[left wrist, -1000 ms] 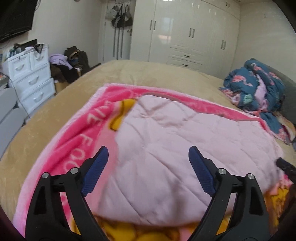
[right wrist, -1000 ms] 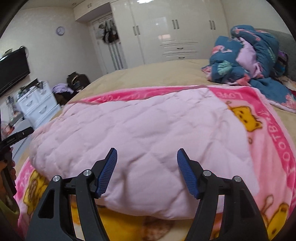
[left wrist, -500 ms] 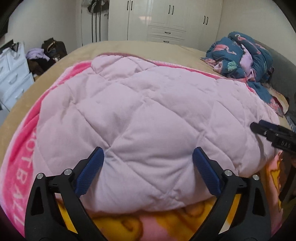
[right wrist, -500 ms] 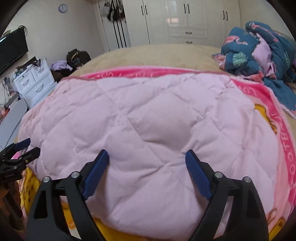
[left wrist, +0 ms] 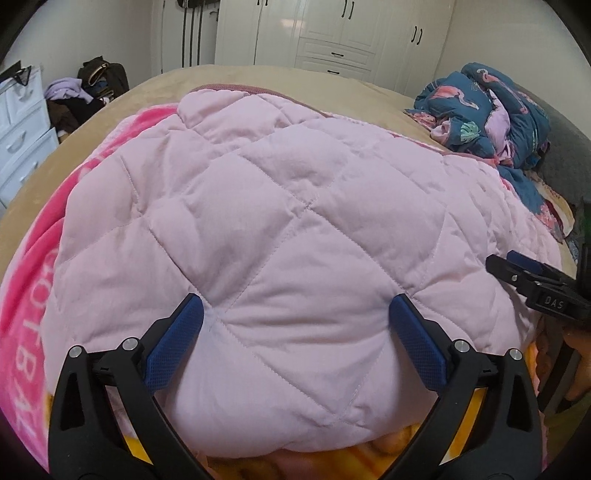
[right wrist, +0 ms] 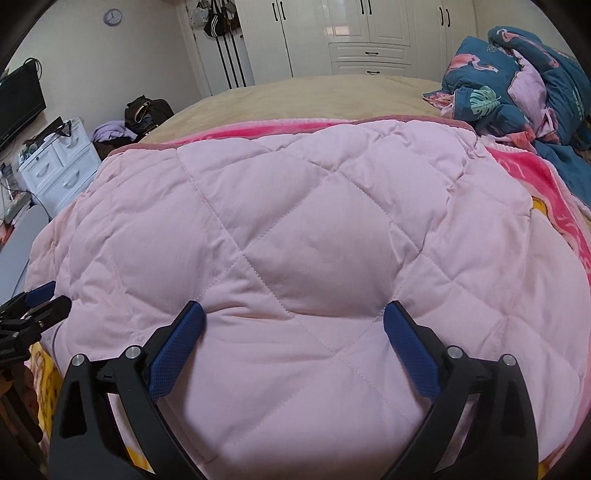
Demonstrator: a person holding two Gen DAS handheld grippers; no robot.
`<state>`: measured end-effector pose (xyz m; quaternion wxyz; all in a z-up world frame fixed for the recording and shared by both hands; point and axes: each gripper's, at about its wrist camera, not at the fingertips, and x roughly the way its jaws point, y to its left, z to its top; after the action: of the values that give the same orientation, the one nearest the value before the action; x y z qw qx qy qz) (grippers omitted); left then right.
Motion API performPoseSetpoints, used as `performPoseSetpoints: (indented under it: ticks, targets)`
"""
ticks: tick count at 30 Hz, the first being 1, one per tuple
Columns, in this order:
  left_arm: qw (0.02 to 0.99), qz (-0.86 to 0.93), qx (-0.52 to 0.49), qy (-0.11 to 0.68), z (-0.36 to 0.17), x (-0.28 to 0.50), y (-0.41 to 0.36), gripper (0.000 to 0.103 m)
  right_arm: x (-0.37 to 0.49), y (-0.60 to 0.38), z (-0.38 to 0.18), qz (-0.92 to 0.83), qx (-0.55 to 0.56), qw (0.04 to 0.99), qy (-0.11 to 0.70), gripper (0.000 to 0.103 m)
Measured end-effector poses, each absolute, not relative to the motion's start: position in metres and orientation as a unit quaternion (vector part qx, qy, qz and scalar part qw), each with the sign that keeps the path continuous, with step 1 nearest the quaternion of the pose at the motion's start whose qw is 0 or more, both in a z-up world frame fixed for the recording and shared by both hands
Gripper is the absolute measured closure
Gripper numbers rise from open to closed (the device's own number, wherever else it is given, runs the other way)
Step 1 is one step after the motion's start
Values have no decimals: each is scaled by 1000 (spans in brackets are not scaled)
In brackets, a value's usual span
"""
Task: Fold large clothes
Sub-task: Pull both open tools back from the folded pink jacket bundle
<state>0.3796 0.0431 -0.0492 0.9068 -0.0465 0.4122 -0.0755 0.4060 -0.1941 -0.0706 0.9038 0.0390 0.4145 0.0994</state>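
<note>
A pale pink quilted garment (left wrist: pixel 288 229) lies spread on a bright pink cartoon blanket (left wrist: pixel 33 266) on the bed; it also fills the right wrist view (right wrist: pixel 303 236). My left gripper (left wrist: pixel 295 325) is open, its blue pads pressed against the near edge of the garment at its left part. My right gripper (right wrist: pixel 293 325) is open, its pads likewise against the near edge further right. The right gripper shows at the right edge of the left wrist view (left wrist: pixel 535 280). The left gripper shows at the left edge of the right wrist view (right wrist: pixel 33 310).
A tan bed cover (right wrist: pixel 314 96) lies beyond the blanket. A crumpled blue flamingo-print duvet (left wrist: pixel 491 110) is at the far right. A white drawer unit (right wrist: pixel 59 158), bags on the floor (right wrist: pixel 144 110) and white wardrobes (right wrist: pixel 369 33) stand behind.
Both grippers have moved down and forward onto the near edge of the pink garment, which now fills each view. Both have stayed open.
</note>
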Motion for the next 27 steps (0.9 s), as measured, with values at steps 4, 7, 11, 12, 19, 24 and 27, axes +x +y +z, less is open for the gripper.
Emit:
performPoseSetpoints:
  ticks: [4,7,11,12,19,24,27]
  targets:
    - [907,-75,-51,412,-44,372,44,8,405,-196,-68,93,45,903,416,5]
    - [906,-78,-52,412,-38,363,44,8,397,-195,-58,87,43,904,417,5]
    - [910,-82,-63,402,-29,351,51,8,371,-207,-35,90,65,919,378,5]
    - [912,-81,-69,397,-25,347,53,8,364,-210,-30,88,68,923,368,4]
    - [920,-78,-97,371,1,325,64,8,317,-235,7,81,81,940,321,4]
    - [930,-76,-105,344,19,305,67,8,292,-251,26,82,105,943,306,4]
    - [936,-71,-95,332,32,293,65,8,275,-255,35,79,109,947,292,4]
